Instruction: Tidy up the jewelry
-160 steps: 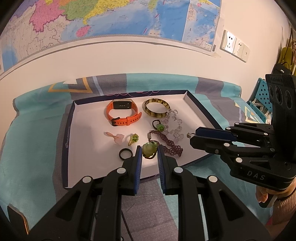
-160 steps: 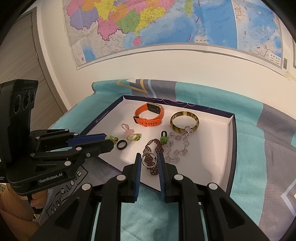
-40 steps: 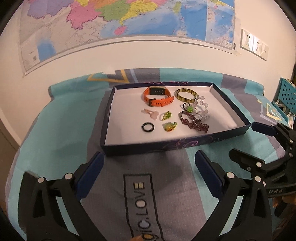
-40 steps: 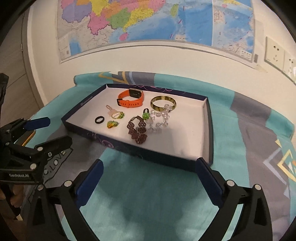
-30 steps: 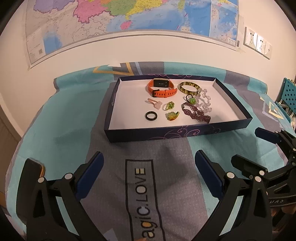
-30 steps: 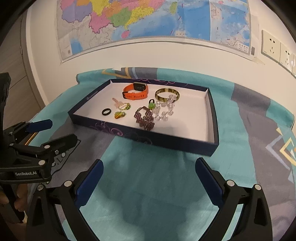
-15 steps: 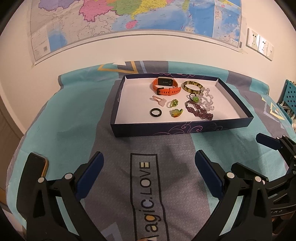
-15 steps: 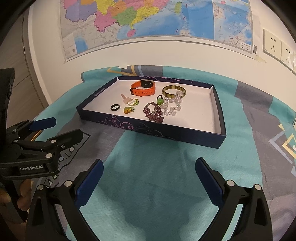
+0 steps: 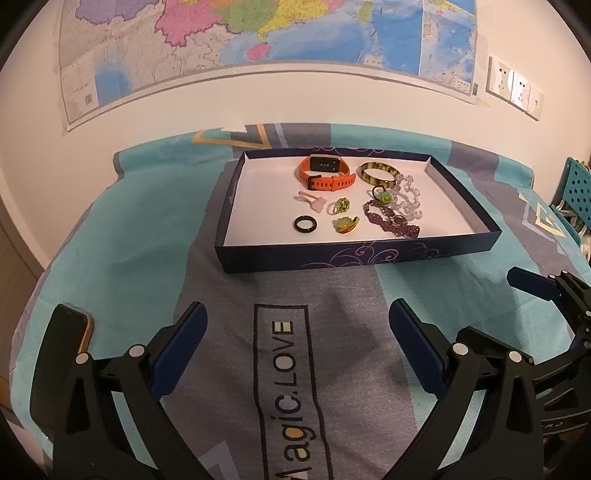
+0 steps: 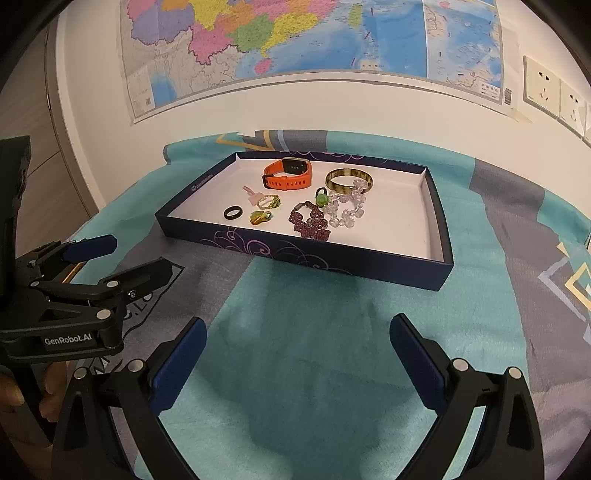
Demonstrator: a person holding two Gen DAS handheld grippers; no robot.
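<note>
Now our left tool (image 9: 297, 345) and right tool (image 10: 297, 350) gape wide, holding nothing. Straight ahead sits the tray (image 9: 354, 254) of jewelry, apart from both, neither nearer.

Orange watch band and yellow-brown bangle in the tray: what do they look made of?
Orange watch band: probably matte silicone or rubber, with a punched-hole strap and no glare. Yellow-brown bangle: probably glossy resin or horn, mottled and rigid; exact material unclear.

Teal-and-grey patterned cloth (image 9: 122, 236) covers table; "Magic.LOVE" print (image 9: 291, 384) on grey band. Phone (image 9: 72, 330) lies at cloth's left edge. Wall map (image 9: 258, 33) hangs above. Wall sockets (image 10: 554, 96) right of map. Teal perforated rack (image 9: 576, 192) at far right.
</note>
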